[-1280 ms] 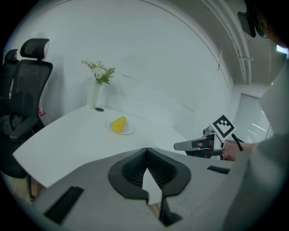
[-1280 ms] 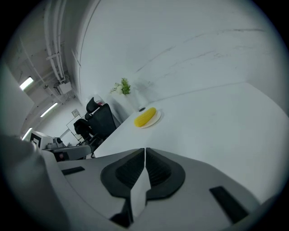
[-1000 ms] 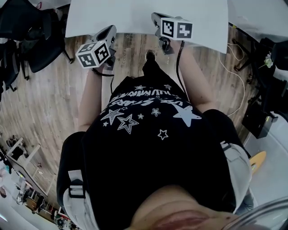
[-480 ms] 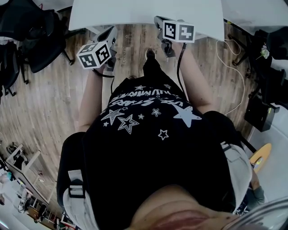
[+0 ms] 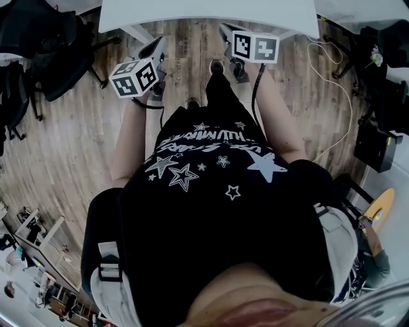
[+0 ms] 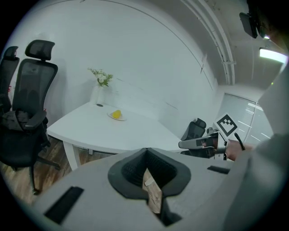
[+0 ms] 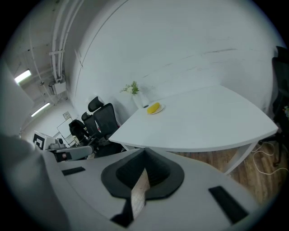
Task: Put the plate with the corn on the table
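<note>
A small plate with a yellow corn cob (image 6: 116,115) (image 7: 154,108) lies on the far side of the white table (image 6: 104,133) (image 7: 203,122), close to a vase of flowers (image 6: 100,88) (image 7: 135,94). In the head view only the table's near edge (image 5: 204,14) shows at the top. My left gripper (image 5: 155,51) (image 6: 151,194) and right gripper (image 5: 223,30) (image 7: 140,189) are held in front of my chest over the wooden floor, short of the table. Both are shut with nothing between the jaws. Each gripper view shows the other gripper (image 6: 198,144) (image 7: 67,153) at its side.
Black office chairs stand left of the table (image 6: 27,113) (image 7: 101,119) (image 5: 45,51). A cable (image 5: 339,108) trails over the wooden floor at the right beside dark equipment (image 5: 377,140). My own body fills the lower head view.
The table's edge has slid toward the top of the head view, so more floor lies between me and it. Both grippers stay shut and keep their places before my chest.
</note>
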